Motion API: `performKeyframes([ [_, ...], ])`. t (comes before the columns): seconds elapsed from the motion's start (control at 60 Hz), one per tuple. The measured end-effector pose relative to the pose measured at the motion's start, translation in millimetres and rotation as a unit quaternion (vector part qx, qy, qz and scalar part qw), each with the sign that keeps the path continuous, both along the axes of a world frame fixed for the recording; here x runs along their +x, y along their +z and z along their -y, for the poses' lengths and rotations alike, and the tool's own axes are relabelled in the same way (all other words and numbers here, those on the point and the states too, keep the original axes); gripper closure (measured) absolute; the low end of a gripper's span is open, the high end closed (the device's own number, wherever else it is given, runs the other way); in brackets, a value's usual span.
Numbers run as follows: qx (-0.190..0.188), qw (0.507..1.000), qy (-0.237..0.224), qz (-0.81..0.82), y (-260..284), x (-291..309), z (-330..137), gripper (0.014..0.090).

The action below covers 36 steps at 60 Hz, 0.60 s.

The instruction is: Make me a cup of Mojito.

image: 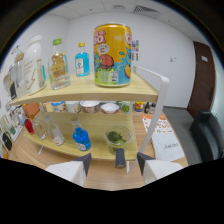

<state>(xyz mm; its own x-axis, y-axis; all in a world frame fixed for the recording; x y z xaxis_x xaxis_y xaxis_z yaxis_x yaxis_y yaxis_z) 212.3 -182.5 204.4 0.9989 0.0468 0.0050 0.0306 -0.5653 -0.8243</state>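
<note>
The gripper (pixel 114 161) hangs open before the wooden shelf (pixel 90 90). A yellow can (pixel 112 55) stands near the top board's right corner; a bowl of limes (pixel 118 137) sits below, just ahead. A level, centred approach would suit.

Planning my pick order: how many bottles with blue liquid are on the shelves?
2. One blue bottle stands on the top shelf, left of the yellow can. The other blue bottle sits on the bottom shelf, beyond the open fingers. Others may be hidden.
</note>
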Motion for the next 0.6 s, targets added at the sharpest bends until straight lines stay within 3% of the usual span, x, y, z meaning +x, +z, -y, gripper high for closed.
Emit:
performKeyframes([
  [0.183,-0.025,1.0,0.014,0.001,-19,1,-20,0.0341],
  [0.25,-0.035,0.999,0.015,0.003,-25,3,-23,0.0456],
  [0.6,-0.058,0.998,0.021,0.001,-36,8,-28,0.0831],
])
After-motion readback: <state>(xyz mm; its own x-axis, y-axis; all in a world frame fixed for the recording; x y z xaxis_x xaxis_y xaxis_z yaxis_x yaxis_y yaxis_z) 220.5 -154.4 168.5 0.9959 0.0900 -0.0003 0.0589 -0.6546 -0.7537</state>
